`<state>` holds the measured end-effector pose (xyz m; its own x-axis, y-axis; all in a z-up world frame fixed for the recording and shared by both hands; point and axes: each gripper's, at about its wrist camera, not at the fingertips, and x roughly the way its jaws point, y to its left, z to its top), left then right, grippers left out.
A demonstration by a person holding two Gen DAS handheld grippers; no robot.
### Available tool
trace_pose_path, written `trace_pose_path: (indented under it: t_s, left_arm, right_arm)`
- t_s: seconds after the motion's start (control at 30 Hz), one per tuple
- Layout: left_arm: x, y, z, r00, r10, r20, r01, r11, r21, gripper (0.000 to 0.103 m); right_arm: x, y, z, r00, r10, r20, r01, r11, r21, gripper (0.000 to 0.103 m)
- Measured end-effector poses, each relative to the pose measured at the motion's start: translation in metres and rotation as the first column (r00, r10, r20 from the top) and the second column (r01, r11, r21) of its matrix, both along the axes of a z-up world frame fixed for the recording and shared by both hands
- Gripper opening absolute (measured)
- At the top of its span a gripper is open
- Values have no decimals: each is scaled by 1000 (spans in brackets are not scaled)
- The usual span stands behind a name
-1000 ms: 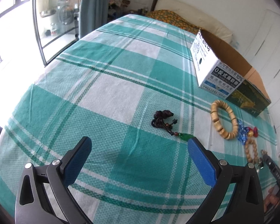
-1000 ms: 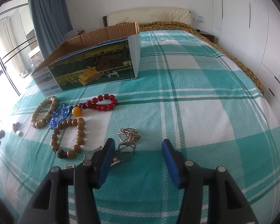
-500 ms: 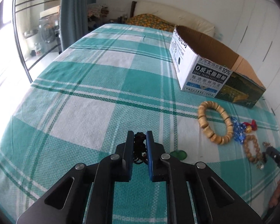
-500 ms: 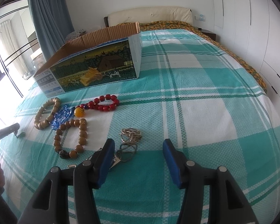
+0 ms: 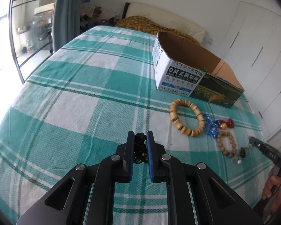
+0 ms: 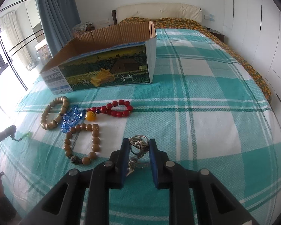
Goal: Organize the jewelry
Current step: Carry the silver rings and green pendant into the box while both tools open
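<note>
My left gripper [image 5: 140, 136] is shut on a dark knotted cord [image 5: 140, 146], held above the checked bedspread. Its green pendant [image 6: 26, 135] hangs below the left gripper's tip in the right wrist view. My right gripper [image 6: 139, 143] is shut on a silver metal chain with rings [image 6: 138, 142], low over the bedspread. An open cardboard box [image 5: 193, 75] stands beyond the jewelry; it also shows in the right wrist view [image 6: 103, 73]. A light wooden bead bracelet [image 5: 186, 117], a blue crystal piece [image 5: 210, 126], a red bead bracelet [image 6: 115, 108] and a brown bead bracelet [image 6: 84, 143] lie in front of it.
The teal and white checked bedspread [image 5: 84, 86] covers the bed. A headboard and patterned pillow [image 6: 159, 18] are at the far end. White wardrobe doors [image 6: 262, 28] stand to the right, a window and curtain [image 5: 65, 9] to the left.
My left gripper closed on the dark cord and lifted it off the bedspread. My right gripper moved forward and closed on the silver chain.
</note>
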<state>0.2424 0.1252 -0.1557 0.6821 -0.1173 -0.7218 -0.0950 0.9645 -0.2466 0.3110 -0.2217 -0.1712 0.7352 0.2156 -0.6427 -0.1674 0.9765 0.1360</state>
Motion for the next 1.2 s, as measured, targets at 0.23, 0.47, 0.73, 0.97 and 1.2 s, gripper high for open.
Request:
trace_pose_path:
  t_s: [0.23,0.47,0.73,0.97,1.2]
  left_arm:
    - [-5,-12,48,995,-69,75,68,997,23,11]
    - [16,-17,85,988,-114,101,114,993,5,11]
    - [72,-22,124,981,-144,133,144,990,10,11]
    - [141,-34,131,980,-167,109,167,986,10,11]
    - [194,-59,96,985,-170,36,169,985,35,11]
  right_arm:
    - [-28,-12,64,994,59,88,-65,996,67,18]
    - [-18,-12,108,983,109,146,-121,990,74,17]
    - [25,1,170,959,169,230,-183,982,45,17]
    - [88,13,196,951,195,241,-208,978,32,17]
    - [156,21,158,966,202,162,-202,979,-17,17]
